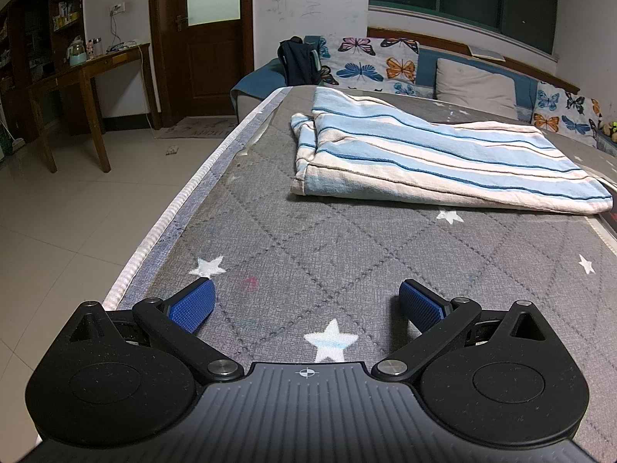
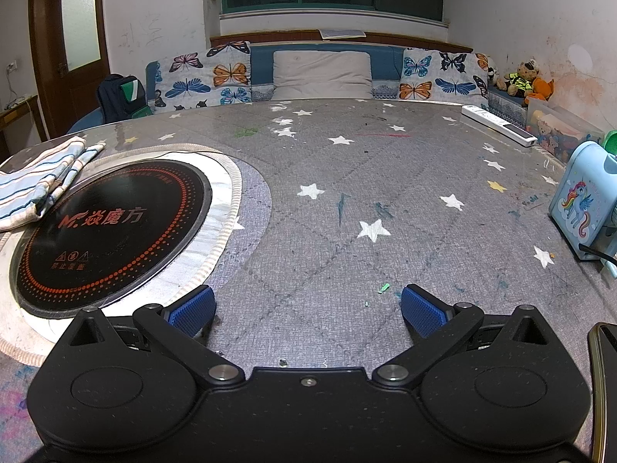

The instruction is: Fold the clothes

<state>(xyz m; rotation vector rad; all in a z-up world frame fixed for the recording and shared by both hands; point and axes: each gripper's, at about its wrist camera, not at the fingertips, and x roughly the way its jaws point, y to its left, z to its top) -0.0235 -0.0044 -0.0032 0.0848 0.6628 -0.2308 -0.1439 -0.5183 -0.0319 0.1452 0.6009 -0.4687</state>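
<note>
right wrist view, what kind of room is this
Most likely a home living or dining room. A sofa with butterfly cushions runs under the window, stuffed toys sit in the corner, and the star-print table cover surrounds a built-in induction hob where a striped cloth lies.

The worktop point(image 2: 347, 231), a round surface under a grey quilted cover printed with white stars, carried everything. Ahead of the left tool point(image 1: 306, 301) a folded blue-and-white striped cloth point(image 1: 424, 154) lay flat on it. Ahead-left of the right tool point(image 2: 308, 305), a black round induction cooktop point(image 2: 112, 231) sat in the cover's trimmed cut-out, the cloth's edge overlapping it. Far ahead-right lay a white power strip point(image 2: 499, 125); a light-blue unicorn-printed box point(image 2: 578, 204) stood to the right.
</note>
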